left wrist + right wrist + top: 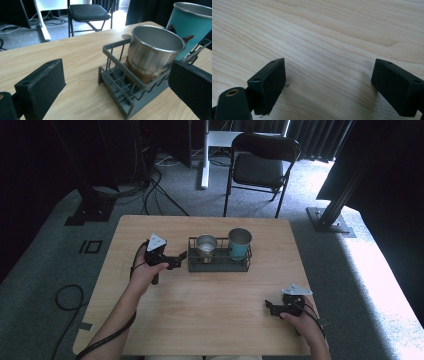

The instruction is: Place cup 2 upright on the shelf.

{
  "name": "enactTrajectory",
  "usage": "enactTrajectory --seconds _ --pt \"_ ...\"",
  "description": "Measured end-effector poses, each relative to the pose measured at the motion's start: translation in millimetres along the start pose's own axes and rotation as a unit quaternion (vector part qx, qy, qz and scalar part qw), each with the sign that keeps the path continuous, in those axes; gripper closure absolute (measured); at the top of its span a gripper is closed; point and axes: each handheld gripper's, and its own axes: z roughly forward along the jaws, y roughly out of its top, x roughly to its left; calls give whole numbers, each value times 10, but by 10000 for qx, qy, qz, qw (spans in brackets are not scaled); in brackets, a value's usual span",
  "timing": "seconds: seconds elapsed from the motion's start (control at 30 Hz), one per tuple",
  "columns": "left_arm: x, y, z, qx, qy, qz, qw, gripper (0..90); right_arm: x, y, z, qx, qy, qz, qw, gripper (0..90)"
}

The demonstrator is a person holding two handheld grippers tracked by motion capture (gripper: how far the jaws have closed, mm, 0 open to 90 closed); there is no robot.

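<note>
On the desk (210, 290), near its middle, a dark wire rack (219, 265) holds a steel cup (205, 245) in its left end and a teal cup (239, 243) in its right end, both upright. The left hand-held gripper (179, 258) sits just beside the rack's left end, jaws spread wide and holding nothing; in the left gripper view the steel cup (153, 52) and the rack's near corner lie between the jaws, not gripped. The right hand-held gripper (270, 307) rests low at the desk's near right, well apart from the rack, jaws wide open over bare wood.
</note>
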Motion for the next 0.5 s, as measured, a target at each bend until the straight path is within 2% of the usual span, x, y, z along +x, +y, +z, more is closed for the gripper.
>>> enactTrajectory --seconds 0.3,0.5 --pt "80 -122 -65 56 96 -98 9999 17 0 0 0 0 0 -3 10000 119" --pt "141 -230 -119 134 179 -91 9997 16 -1 0 0 -1 0 -5 10000 119"
